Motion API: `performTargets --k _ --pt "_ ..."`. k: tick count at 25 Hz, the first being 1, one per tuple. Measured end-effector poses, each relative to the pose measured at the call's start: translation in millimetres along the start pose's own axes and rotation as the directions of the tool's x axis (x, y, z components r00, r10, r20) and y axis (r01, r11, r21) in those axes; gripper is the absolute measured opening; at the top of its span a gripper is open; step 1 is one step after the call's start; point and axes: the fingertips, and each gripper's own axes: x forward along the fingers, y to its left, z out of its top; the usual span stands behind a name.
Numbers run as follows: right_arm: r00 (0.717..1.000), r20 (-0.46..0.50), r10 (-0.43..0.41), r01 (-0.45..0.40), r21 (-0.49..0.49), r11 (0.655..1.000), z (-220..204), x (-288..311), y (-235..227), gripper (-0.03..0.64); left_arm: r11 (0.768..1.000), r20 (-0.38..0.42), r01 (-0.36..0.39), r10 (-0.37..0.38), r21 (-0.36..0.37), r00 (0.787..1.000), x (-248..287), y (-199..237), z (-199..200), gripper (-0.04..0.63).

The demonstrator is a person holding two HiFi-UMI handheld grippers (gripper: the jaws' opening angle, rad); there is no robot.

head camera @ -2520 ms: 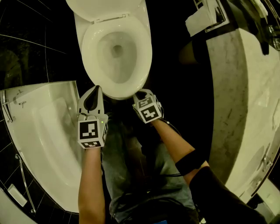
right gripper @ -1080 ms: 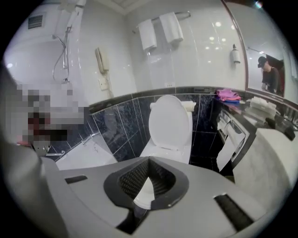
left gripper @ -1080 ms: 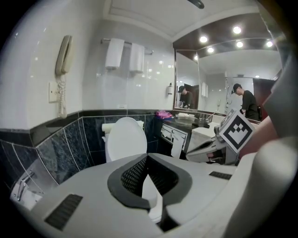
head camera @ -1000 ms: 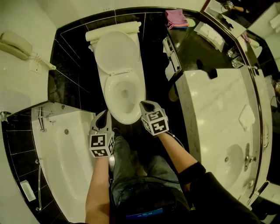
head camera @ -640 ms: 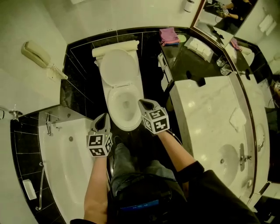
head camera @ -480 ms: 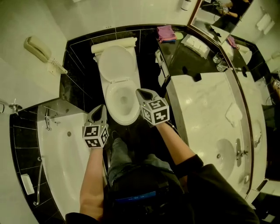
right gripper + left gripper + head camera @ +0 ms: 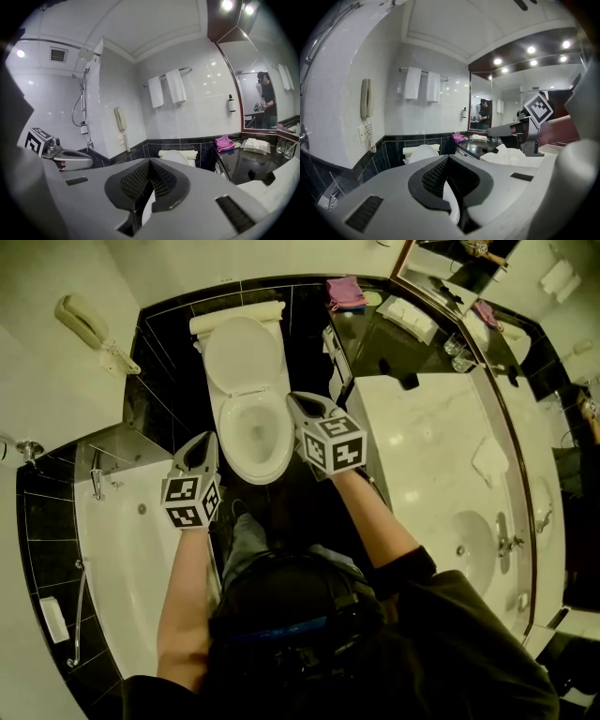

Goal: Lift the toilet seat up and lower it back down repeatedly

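Hovering either side of the bowl's front, the left gripper (image 7: 203, 444) and right gripper (image 7: 300, 403) are both clenched on nothing, clear of the toilet seat (image 7: 249, 472), which seems to lie lowered beneath the upright lid (image 7: 242, 352), so another lift looks pending.

Black tile floor (image 7: 305, 362), white bathtub (image 7: 112, 540) left, marble vanity (image 7: 422, 446) right.

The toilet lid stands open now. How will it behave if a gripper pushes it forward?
The lid looks like stiff plastic hinged at its base, so it would probably swing down over the bowl, not bend. Its glossy surface may be slippery to grip.
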Motion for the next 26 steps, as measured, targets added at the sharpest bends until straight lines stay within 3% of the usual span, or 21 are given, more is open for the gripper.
performTargets --k 7,17,26 --pt "0.999 -0.025 -0.022 0.023 0.02 1.0 -14.6 -10.7 -2.3 0.014 1.0 0.002 0.0 0.0 -0.01 1.0 -11.2 -0.2 -5.7 0.0" --pt "0.997 -0.075 0.019 -0.02 -0.001 1.0 -33.4 -6.6 13.6 0.014 1.0 0.008 -0.012 0.012 -0.026 1.0 -14.8 0.6 -9.2 0.0" --pt "0.996 -0.088 0.025 -0.026 -0.009 1.0 -35.3 -6.8 0.4 0.014 0.999 -0.003 -0.011 0.011 -0.032 1.0 -6.2 -10.8 -11.7 0.0"
